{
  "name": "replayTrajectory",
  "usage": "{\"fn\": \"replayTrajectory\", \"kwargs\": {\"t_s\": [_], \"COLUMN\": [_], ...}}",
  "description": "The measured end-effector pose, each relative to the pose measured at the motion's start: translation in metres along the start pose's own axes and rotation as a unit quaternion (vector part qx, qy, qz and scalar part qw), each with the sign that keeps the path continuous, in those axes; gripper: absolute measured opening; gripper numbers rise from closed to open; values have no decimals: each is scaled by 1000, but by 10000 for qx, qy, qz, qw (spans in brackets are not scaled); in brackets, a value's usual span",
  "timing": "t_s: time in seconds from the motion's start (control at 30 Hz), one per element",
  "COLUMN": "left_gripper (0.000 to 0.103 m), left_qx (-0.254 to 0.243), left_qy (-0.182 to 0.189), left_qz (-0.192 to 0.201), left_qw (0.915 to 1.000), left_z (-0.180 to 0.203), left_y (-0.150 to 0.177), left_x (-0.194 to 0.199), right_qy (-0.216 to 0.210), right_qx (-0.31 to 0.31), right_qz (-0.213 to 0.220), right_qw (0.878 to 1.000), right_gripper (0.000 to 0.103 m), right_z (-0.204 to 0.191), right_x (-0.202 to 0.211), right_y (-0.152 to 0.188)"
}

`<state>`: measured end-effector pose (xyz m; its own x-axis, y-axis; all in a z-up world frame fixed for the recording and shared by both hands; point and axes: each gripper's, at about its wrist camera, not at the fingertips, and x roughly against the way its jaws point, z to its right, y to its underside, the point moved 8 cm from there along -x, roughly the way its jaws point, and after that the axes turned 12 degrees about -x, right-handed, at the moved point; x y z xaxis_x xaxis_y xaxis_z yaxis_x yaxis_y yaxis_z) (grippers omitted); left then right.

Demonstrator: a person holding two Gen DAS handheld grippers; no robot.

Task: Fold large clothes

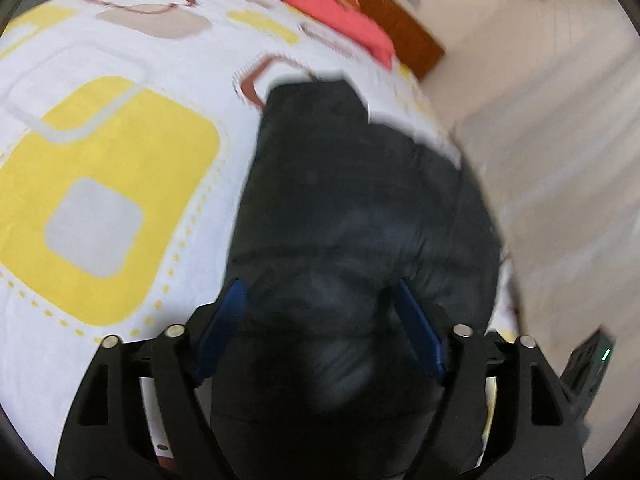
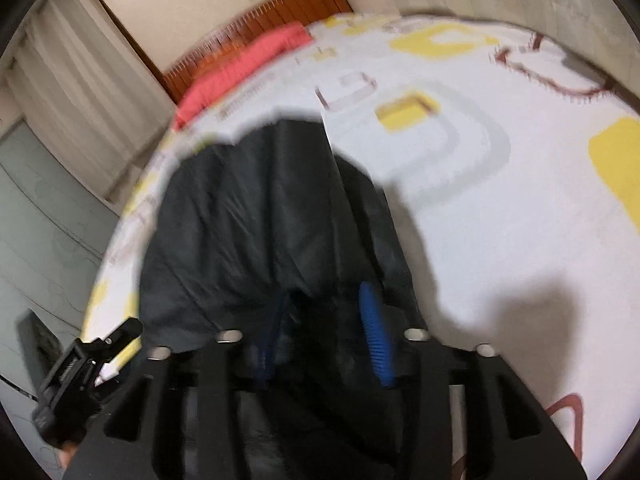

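Both pairs of blue fingers stand wide apart over the dark clothing, and neither pair presses on it: the left gripper [image 1: 320,300] has black fabric bulging up between its fingers [image 1: 420,332] with a gap on each side, and the right gripper [image 2: 326,308] has a fold of the same cloth lying loose between its ribbed fingers [image 2: 376,336]. Under everything is the bed [image 1: 120,152], covered by a white sheet printed with yellow, grey and brown rounded squares. On it lies the black padded jacket [image 1: 352,208], a long, puffy shape that runs from the near edge of the bed toward the far end, close to one side edge in both views. At the far end a coral-red pillow [image 2: 244,64] rests against a wooden headboard [image 2: 288,4]. Pale curtains [image 2: 80,92] hang beyond the side of the bed in the right wrist view. A black clip holding a small white object [image 2: 92,356] shows at that view's lower left.
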<state>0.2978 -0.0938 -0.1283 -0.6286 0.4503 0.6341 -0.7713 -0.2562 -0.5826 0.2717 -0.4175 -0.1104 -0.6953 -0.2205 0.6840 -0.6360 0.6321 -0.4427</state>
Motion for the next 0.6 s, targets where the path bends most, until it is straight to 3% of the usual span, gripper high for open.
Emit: {"fn": "replayTrajectory", "kwargs": {"t_s": [0.03, 0.13, 0.23, 0.3, 0.47, 0.6], "left_gripper": [91, 91, 91, 91, 92, 93], "left_qx": [104, 243, 116, -32, -137, -363], "left_qy": [50, 166, 14, -136, -576, -965], "left_qz": [130, 94, 93, 47, -478, -597], "left_qw": [9998, 9995, 9999, 9999, 9971, 9929], "left_z": [-3, -8, -5, 0, -9, -11], "left_y": [-8, -22, -27, -28, -21, -21], "left_x": [2, -7, -21, -31, -75, -92], "right_qy": [-62, 1, 246, 279, 602, 720], "right_qx": [-29, 118, 189, 232, 507, 448], "right_qz": [104, 154, 198, 127, -164, -258], "right_qw": [9999, 9998, 9993, 9993, 9968, 9961], "right_gripper": [83, 81, 47, 36, 35, 35], "right_z": [-4, -15, -18, -18, -10, -2], "right_x": [3, -5, -24, -36, -73, -95], "right_y": [-8, -28, -43, -47, -37, -33]}}
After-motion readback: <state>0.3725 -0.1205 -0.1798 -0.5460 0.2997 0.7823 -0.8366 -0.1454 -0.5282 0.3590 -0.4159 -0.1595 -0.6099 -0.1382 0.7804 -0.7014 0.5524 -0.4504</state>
